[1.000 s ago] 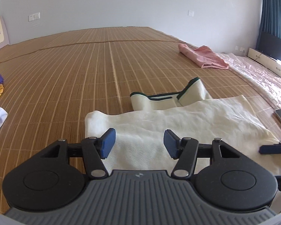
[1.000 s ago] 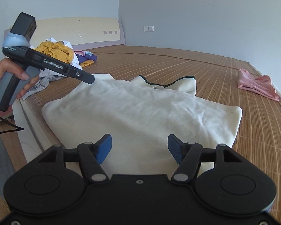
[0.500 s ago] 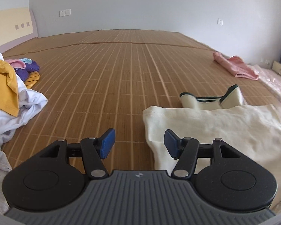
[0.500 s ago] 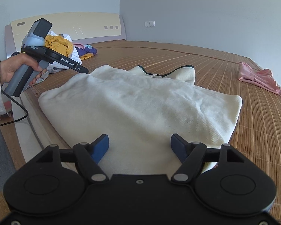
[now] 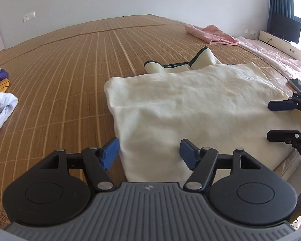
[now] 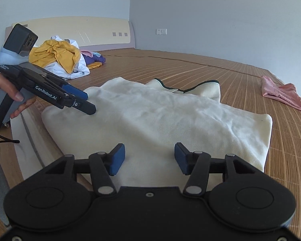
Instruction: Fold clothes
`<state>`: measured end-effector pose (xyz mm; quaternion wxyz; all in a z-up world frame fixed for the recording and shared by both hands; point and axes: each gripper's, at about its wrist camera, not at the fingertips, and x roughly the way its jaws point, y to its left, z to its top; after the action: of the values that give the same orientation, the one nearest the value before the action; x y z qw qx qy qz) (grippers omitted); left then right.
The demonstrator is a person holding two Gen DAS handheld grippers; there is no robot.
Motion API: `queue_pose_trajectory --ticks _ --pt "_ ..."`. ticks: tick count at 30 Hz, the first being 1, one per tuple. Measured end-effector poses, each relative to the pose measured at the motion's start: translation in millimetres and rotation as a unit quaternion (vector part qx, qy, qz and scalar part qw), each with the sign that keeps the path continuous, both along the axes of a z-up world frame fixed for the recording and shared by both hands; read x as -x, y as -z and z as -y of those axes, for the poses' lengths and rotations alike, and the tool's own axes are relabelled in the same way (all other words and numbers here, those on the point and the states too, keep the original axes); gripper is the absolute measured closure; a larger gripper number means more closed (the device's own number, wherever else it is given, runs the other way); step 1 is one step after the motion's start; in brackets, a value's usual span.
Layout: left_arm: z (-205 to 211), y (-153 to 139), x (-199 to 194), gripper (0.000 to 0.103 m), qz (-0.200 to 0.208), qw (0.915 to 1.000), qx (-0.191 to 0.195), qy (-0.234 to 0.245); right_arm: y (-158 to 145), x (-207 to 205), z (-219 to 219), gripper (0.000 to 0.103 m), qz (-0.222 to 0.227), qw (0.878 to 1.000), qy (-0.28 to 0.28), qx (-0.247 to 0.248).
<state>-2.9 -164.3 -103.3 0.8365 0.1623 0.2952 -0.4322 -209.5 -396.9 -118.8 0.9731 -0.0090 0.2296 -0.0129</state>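
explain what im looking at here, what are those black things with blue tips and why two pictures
There is no robot. A person holds a hand-held claw tool in each hand, and each tool carries a camera looking forward along its two blue-tipped fingers. One picture comes from the left claw, the other from the right claw.

In the right view you also see the left tool and the hand gripping its handle.

A cream garment with dark green trim lies spread on a bamboo mat over a bed. A pile of unfolded clothes sits near the headboard, and a pink garment lies farther off.

Both claws are open above the cream garment; neither holds anything. The left one's jaws have just opened further, the right one's closed somewhat.
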Motion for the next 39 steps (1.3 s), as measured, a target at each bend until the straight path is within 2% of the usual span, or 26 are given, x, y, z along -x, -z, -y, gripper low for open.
queue_pose_trajectory --ticks 1,4,6,9,13,16,20,23,28,29,31,33,34,35,39 --pt "-7.6 -0.4 -3.3 0.031 0.001 0.9999 -0.001 -0.011 0.8 0.7 1.7 0.028 -0.004 1.000 0.005 -0.002" --pt "-39.3 -5.3 -15.7 0.031 0.004 0.9980 0.010 -0.063 3.0 3.0 7.8 0.027 -0.008 1.000 0.016 -0.017" --pt "-59.7 -11.2 -26.1 0.031 -0.026 0.9945 0.049 -0.089 -1.7 3.7 4.9 0.028 -0.008 1.000 0.025 -0.011" --pt "-81.0 -21.5 -37.0 0.031 -0.072 0.9845 0.121 -0.105 -17.7 2.4 -20.1 0.028 0.014 0.999 0.016 0.027" --pt "-81.0 -30.4 -38.7 0.031 -0.090 0.9793 0.153 -0.098 -30.6 -21.6 -90.2 0.028 0.013 0.995 -0.069 0.076" --pt "-74.0 -35.2 -38.0 0.029 -0.095 0.9776 0.165 -0.090 -22.9 -46.6 -138.1 0.029 0.003 0.986 -0.126 0.109" --pt "-65.0 -33.6 -39.0 0.029 -0.102 0.9783 0.157 -0.088 -13.6 -76.3 -165.0 0.035 -0.012 0.983 -0.143 0.116" --pt "-59.2 -30.2 -38.8 0.028 -0.102 0.9805 0.140 -0.092 -9.5 -88.9 -166.9 0.042 -0.025 0.983 -0.149 0.102" --pt "-52.1 -26.2 -35.4 0.028 -0.102 0.9822 0.133 -0.085 1.7 -97.0 -159.0 0.045 -0.030 0.986 -0.143 0.082" --pt "-50.8 -25.6 -35.0 0.028 -0.102 0.9824 0.132 -0.083 1.7 -98.2 -155.9 0.054 -0.030 0.987 -0.140 0.073" --pt "-48.2 -24.4 -34.5 0.027 -0.103 0.9827 0.130 -0.081 1.1 -100.8 -149.3 0.064 -0.032 0.989 -0.137 0.053" --pt "-46.1 -23.1 -34.5 0.025 -0.107 0.9825 0.131 -0.078 0.2 -103.6 -142.1 0.067 -0.036 0.989 -0.137 0.033" --pt "-45.3 -22.4 -34.5 0.024 -0.111 0.9821 0.132 -0.076 -0.3 -104.0 -139.0 0.073 -0.035 0.990 -0.136 0.026" --pt "-44.8 -21.3 -35.0 0.023 -0.117 0.9810 0.135 -0.075 -1.0 -104.2 -135.9 0.082 -0.033 0.990 -0.135 0.016" --pt "-44.1 -12.3 -41.8 0.022 -0.182 0.9666 0.167 -0.069 -7.0 -100.8 -122.5 0.087 -0.018 0.993 -0.119 -0.016"
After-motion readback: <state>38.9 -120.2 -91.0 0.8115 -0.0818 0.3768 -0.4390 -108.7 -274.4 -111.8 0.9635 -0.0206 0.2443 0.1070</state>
